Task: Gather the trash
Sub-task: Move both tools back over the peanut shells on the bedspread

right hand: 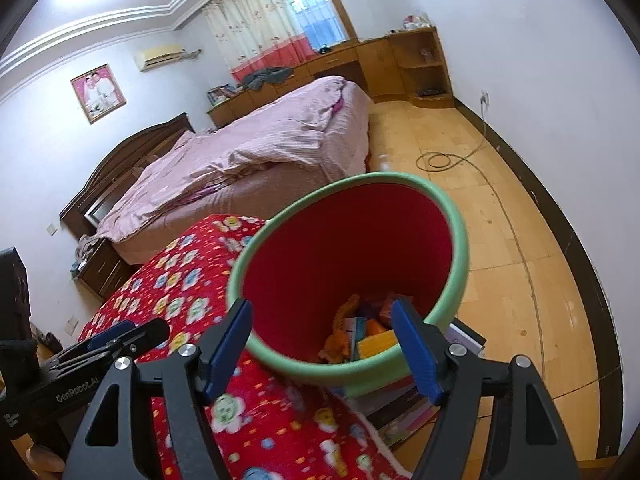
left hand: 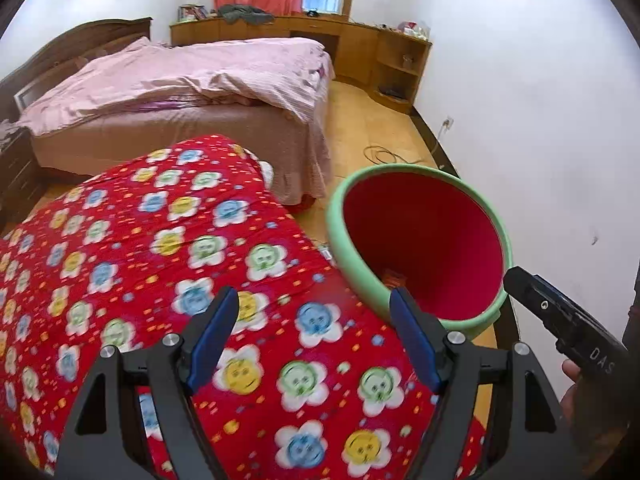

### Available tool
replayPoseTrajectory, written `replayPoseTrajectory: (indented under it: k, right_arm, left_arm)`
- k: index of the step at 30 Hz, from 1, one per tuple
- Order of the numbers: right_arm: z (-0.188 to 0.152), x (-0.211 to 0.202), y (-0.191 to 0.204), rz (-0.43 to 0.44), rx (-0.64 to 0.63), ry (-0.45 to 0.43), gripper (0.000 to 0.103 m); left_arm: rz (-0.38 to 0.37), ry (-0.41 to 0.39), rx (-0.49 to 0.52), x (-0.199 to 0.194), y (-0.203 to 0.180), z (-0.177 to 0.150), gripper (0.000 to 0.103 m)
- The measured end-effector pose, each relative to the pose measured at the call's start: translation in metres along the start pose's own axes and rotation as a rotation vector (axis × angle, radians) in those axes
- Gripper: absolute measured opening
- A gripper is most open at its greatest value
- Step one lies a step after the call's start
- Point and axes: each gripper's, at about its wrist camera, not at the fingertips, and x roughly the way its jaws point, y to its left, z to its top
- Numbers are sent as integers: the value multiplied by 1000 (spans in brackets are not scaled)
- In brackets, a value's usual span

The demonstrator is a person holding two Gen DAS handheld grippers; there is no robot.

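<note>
Two grippers hang over our red flowered blanket (left hand: 168, 264). We see the left gripper (left hand: 314, 300) with its blue jaws spread wide and nothing between them. Our right gripper (right hand: 322, 312) also stands wide and empty, above the green-rimmed red bin (right hand: 456, 248). Colourful trash (right hand: 360, 332) lies at the bin's bottom. We see a stack of books (right hand: 404, 404) under the bin.
</note>
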Motion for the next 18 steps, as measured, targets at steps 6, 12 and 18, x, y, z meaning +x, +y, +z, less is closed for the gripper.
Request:
replayPoseTrajectory:
  k: [6, 12, 18]
  right_arm:
    - [-9, -15, 30, 31, -50, -8, 80]
    - [-23, -25, 60, 60, -86, -17, 88]
    - [-36, -31, 85, 92, -131, -22, 94]
  left_arm:
    - [50, -33, -23, -28, 19, -11, 77]
    - [149, -58, -53, -49, 41, -24, 77]
    - [189, -79, -104, -66, 64, -36, 77]
